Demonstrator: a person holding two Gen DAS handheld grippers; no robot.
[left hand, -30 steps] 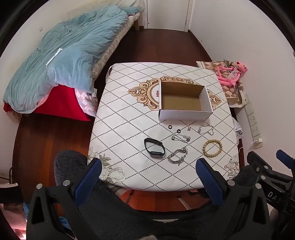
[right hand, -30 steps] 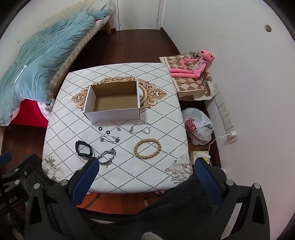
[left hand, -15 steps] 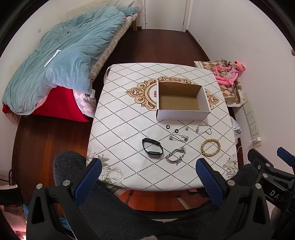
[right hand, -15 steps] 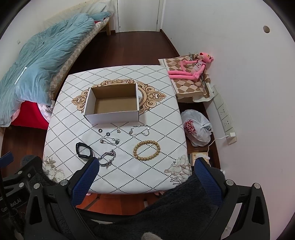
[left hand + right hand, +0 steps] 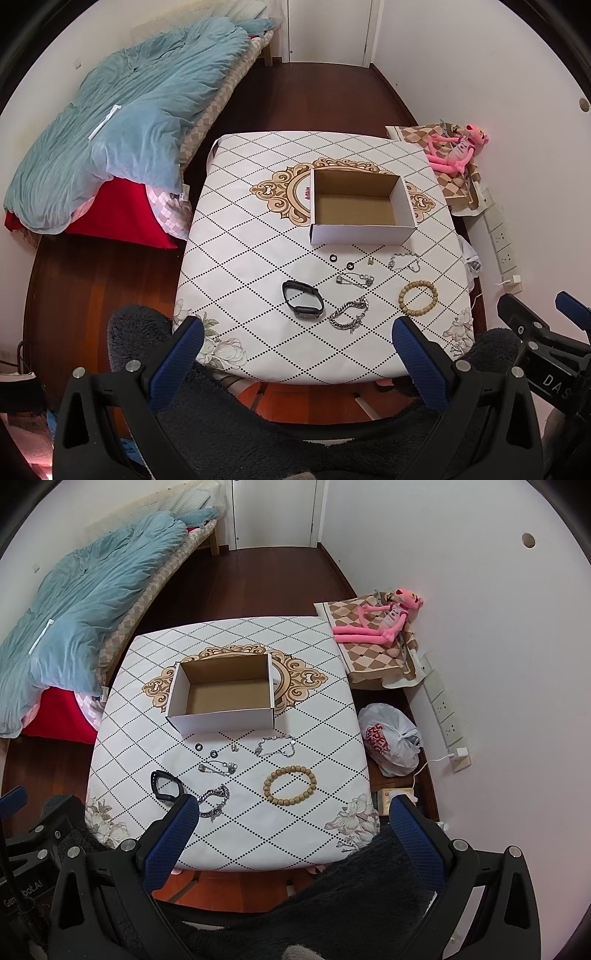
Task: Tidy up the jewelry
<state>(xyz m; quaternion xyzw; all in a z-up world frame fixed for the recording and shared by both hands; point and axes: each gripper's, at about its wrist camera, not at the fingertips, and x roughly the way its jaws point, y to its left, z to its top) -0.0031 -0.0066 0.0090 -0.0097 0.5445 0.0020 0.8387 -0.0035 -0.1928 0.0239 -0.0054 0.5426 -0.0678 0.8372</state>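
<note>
An open, empty cardboard box [image 5: 360, 208] [image 5: 223, 696] stands mid-table. In front of it lie a black wristband [image 5: 303, 299] [image 5: 166, 787], a silver chain bracelet [image 5: 349, 315] [image 5: 214, 800], a wooden bead bracelet [image 5: 418, 297] [image 5: 290, 785], a thin silver chain [image 5: 404, 261] [image 5: 275, 746], a small chain piece [image 5: 354, 279] [image 5: 218, 766] and two black rings [image 5: 334, 257] [image 5: 199, 746]. My left gripper [image 5: 297, 334] and right gripper [image 5: 290, 812] are both open and empty, held high above the table's near edge.
The table [image 5: 240, 236] has a white diamond-pattern cloth. A bed with a blue duvet [image 5: 122, 122] is to the left. A pink plush toy [image 5: 380, 622] and a plastic bag [image 5: 389, 740] lie by the right wall. A dark fuzzy seat [image 5: 240, 424] is below the grippers.
Both grippers have drifted slightly back and up from the table; the table looks a little smaller. Nothing on the table has moved.
</note>
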